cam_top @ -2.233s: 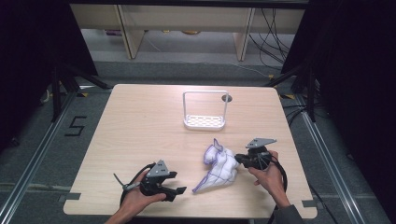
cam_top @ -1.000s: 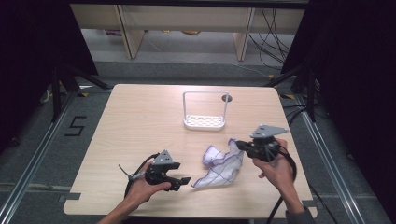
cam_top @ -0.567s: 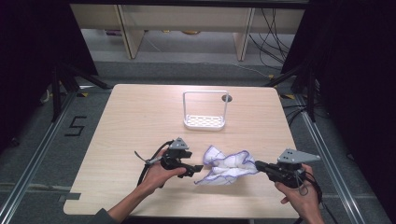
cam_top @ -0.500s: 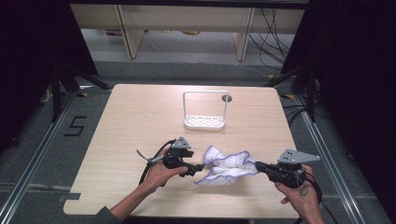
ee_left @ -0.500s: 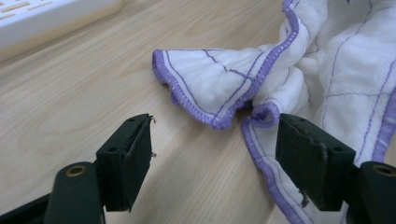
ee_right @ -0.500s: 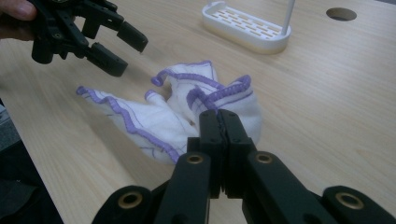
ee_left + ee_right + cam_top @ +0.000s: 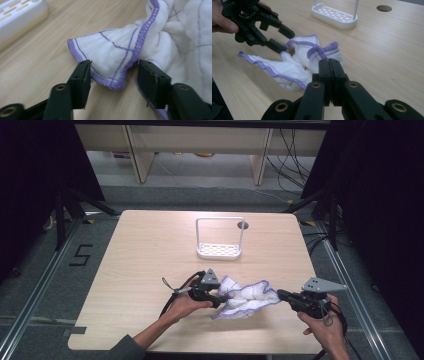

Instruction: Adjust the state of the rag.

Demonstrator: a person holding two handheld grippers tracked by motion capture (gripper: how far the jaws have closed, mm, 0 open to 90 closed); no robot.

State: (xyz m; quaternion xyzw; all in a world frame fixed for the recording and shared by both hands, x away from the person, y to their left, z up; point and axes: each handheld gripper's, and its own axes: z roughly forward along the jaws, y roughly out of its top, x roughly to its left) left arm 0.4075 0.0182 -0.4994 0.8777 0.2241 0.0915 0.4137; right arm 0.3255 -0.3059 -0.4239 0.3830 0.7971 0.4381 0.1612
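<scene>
A white cloth with purple stitched edges (image 7: 247,299) lies crumpled on the wooden table (image 7: 150,250) near its front edge. My right gripper (image 7: 279,295) is at the cloth's right end; in the right gripper view the right gripper (image 7: 329,61) is shut on a purple-edged fold of the cloth (image 7: 294,67). My left gripper (image 7: 222,299) is at the cloth's left end. In the left gripper view the left gripper (image 7: 113,72) has just been closing, with a folded corner of the cloth (image 7: 112,50) between its jaws, which stand apart and do not pinch it.
A white rack with a slotted base and a tall wire handle (image 7: 219,250) stands mid-table behind the cloth. A round hole (image 7: 243,225) sits in the tabletop just beyond it. Bare wood lies to the left and far right.
The right gripper has drawn its end of the cloth to the right and toward the front edge, stretching it out. The left gripper has moved right to the cloth's left corner and its jaws have narrowed.
</scene>
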